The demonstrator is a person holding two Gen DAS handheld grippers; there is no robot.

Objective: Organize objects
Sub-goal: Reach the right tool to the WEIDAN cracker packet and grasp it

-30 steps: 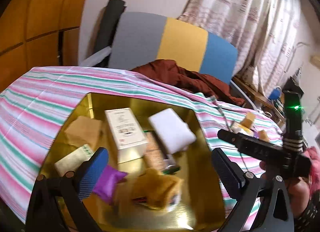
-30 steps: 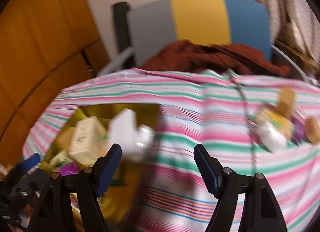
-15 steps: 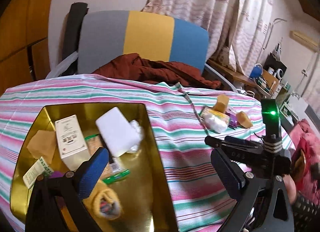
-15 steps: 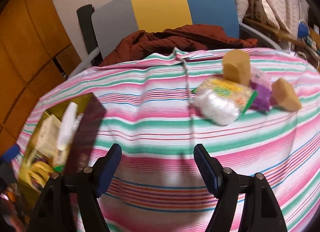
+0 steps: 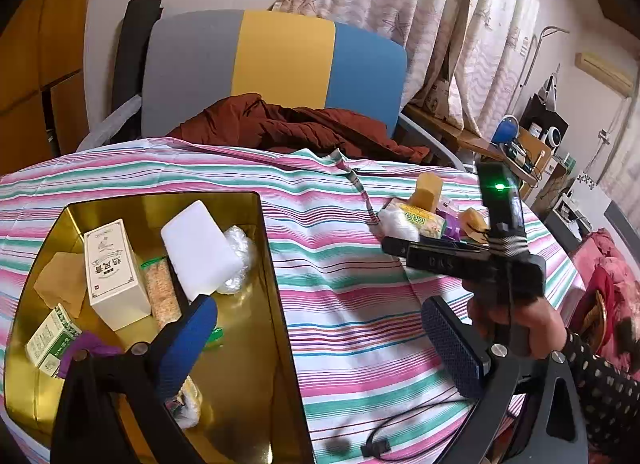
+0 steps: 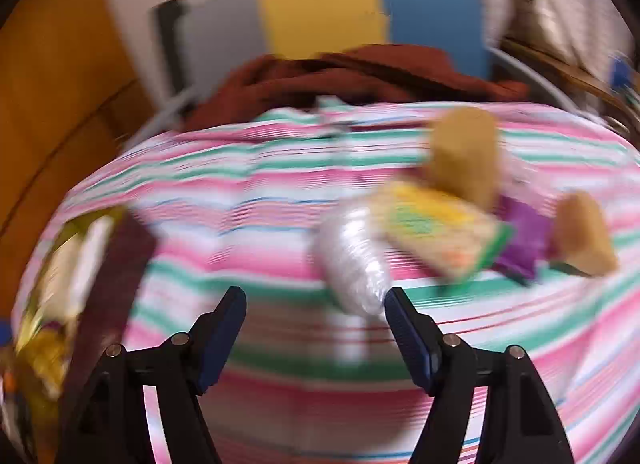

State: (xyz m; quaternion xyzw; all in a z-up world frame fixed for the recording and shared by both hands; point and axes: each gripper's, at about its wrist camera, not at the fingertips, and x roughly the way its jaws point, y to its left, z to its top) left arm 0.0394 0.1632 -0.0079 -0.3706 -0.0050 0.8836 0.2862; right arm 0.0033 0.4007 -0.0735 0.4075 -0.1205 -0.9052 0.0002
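A gold tin box (image 5: 276, 276) sits at the left of the striped table and holds a cream carton (image 5: 114, 268), a white block (image 5: 198, 250), a clear wrap ball and several small packs. My left gripper (image 5: 320, 338) is open and empty above the box's right edge. A pile lies at the table's right: a clear plastic ball (image 6: 354, 260), a yellow-green packet (image 6: 436, 236), two tan sponges (image 6: 464, 155) and a purple sachet (image 6: 520, 242). My right gripper (image 6: 316, 324) is open and empty just short of the plastic ball. The right wrist view is blurred.
A grey, yellow and blue chair (image 5: 276, 63) with a rust-brown jacket (image 5: 296, 123) stands behind the table. A black cable (image 5: 404, 430) lies near the table's front edge. Shelves with clutter are at the far right.
Both views swung right, away from the box. My right gripper moved toward the pile, which now looms larger and just ahead of its fingers. Both stay open.
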